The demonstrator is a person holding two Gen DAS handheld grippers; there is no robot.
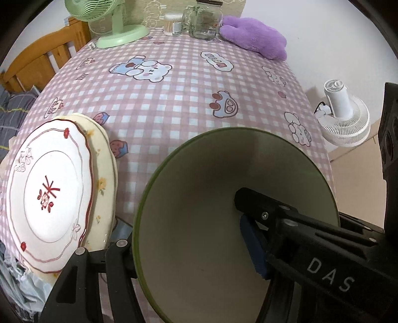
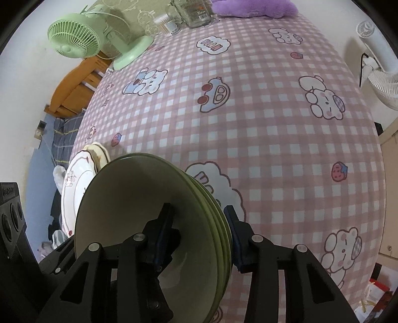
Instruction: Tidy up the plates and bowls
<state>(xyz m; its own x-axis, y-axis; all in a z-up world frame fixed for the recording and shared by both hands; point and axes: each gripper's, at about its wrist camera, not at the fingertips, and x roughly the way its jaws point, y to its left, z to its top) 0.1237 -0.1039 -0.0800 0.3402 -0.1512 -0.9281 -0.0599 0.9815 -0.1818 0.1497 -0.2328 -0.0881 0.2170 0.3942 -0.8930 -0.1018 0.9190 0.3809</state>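
Green bowls point(image 2: 149, 218) — a nested stack, several rims showing along its right edge — sit near the front edge of the table point(image 2: 248, 124), which wears a pink checked cloth printed with bears and strawberries. The right gripper point(image 2: 199, 223) is clamped on the stack's wall: one finger reaches inside the top bowl, the other presses against the outside of the rims. Just to the left of the bowls lie the plates point(image 1: 49, 188), a white one with a red wavy border and a red flower motif resting on a cream plate with small yellow flowers. In the left wrist view, the top green bowl fills the lower middle; the black finger inside it is seemingly the right gripper's. Of the left gripper point(image 1: 104, 261) only black linkage bars show at the bottom edge, beside the plates and against the bowl's rim — whether it is open or closed I cannot tell. At the far end of the table stand a green fan point(image 2: 74, 37), a glass jar point(image 1: 206, 20), a tub of cotton swabs point(image 1: 173, 23) and a purple plush toy point(image 1: 253, 37). A white fan point(image 1: 345, 116) stands off the table's right side.
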